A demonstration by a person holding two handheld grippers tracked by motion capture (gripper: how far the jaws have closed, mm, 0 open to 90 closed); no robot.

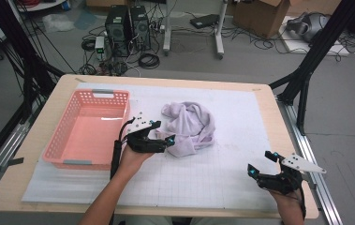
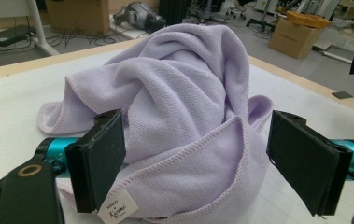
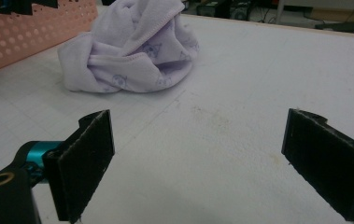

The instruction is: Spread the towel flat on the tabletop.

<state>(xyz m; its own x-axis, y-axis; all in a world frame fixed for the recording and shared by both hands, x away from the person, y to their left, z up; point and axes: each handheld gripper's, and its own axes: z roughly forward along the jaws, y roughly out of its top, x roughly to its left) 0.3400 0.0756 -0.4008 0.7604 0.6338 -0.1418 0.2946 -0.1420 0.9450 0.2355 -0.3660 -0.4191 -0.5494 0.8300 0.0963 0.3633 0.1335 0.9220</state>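
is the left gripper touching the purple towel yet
Touching. In the left gripper view the towel bulges between the open jaws of the left gripper, and its hemmed fold with the label presses against the left jaw's pad.

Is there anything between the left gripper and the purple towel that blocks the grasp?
Nothing visible does. The left gripper is open, and a fold of the purple towel already lies between its jaws on the white mat. The pink basket stands to the side, out of the way.
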